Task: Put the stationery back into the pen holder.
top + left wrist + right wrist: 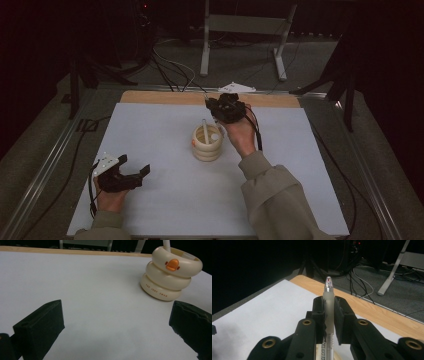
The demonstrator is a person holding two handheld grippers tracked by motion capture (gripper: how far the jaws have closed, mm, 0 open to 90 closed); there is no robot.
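Note:
A cream pen holder [207,143] made of stacked rings stands in the middle of the white table top [165,200]; in the left gripper view the pen holder [171,277] has an orange duck bill on it. My right gripper [210,106] hangs just above and behind the holder, shut on a frosted white pen [328,305]. The pen points tip up between the right gripper's [328,307] pads, and its lower end reaches down into the holder. My left gripper [135,165] rests at the table's front left, open, with nothing in the left gripper's [116,322] wide gap.
A wooden strip [150,96] edges the table at the back, with a white sheet [236,88] lying on it. Beyond are cables [170,67] and a metal stand [245,25] on the floor. Metal rails run along both table sides.

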